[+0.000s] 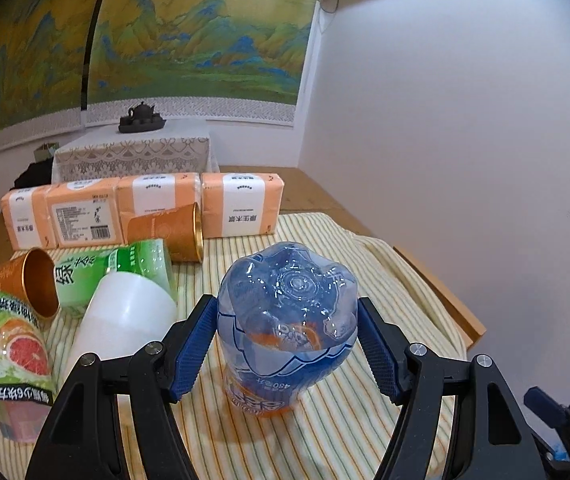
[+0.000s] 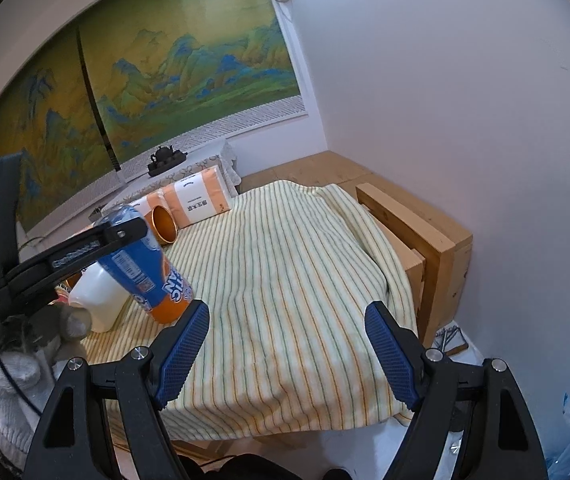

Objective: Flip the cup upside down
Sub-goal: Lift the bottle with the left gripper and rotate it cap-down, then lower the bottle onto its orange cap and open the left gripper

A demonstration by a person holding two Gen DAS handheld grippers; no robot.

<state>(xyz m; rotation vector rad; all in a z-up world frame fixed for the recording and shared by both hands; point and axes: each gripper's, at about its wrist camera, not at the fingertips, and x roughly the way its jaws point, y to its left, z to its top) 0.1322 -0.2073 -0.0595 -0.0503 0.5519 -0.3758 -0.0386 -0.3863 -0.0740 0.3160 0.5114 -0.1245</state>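
Left of the left claw lie a white cup and a gold cup on the striped cloth. The left claw is wide, its pads beside the upside-down blue cup between them; whether they touch it is unclear. The right claw is wide with nothing inside, and the blue cup stands to its left.

My left gripper sits around a clear blue plastic bottle-cup with an orange label, which stands bottom-up on the yellow striped cloth. The left blue pad touches its side; the right one stands just clear of it. To the left I see a white plastic cup lying on its side, a green-labelled cup, a grapefruit-print cup and two orange paper cups. Orange tissue packs line the back.
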